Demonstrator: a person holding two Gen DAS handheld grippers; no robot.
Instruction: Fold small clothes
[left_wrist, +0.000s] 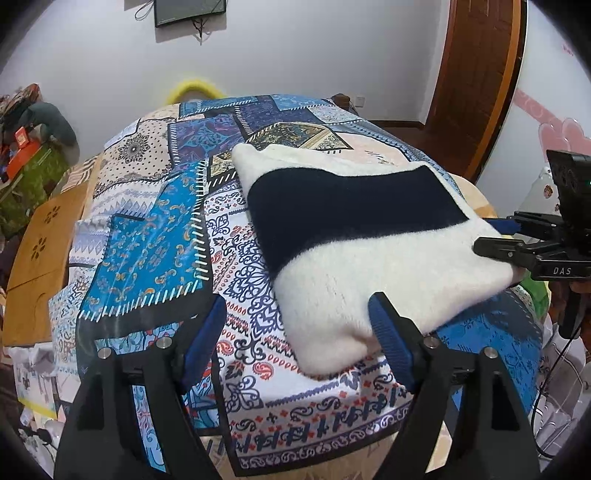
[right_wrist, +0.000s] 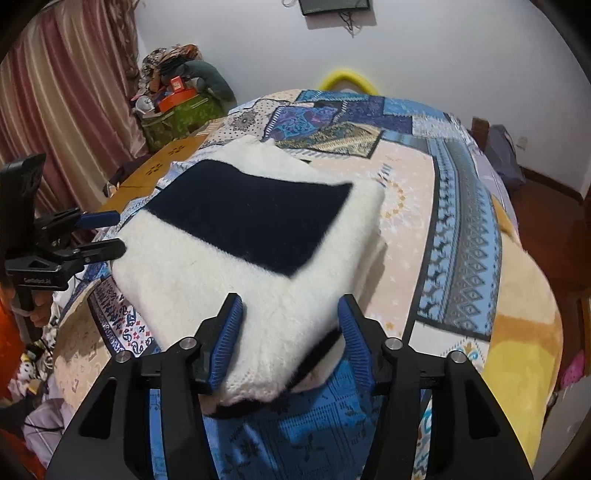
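White fuzzy knit garment (right_wrist: 207, 273), navy band, folded on patchwork cloth (left_wrist: 155, 236): my left gripper (left_wrist: 295, 339) and right gripper (right_wrist: 288, 332) both gape wide, so I'd square both near corners evenly.

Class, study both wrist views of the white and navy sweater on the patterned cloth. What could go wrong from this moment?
1. The right gripper stands open around the folded sweater; closing may catch only the top layer and undo the fold.
2. The left gripper is open at the sweater's corner, so pulling may drag the sweater askew.
3. The tablecloth could get pinched too.
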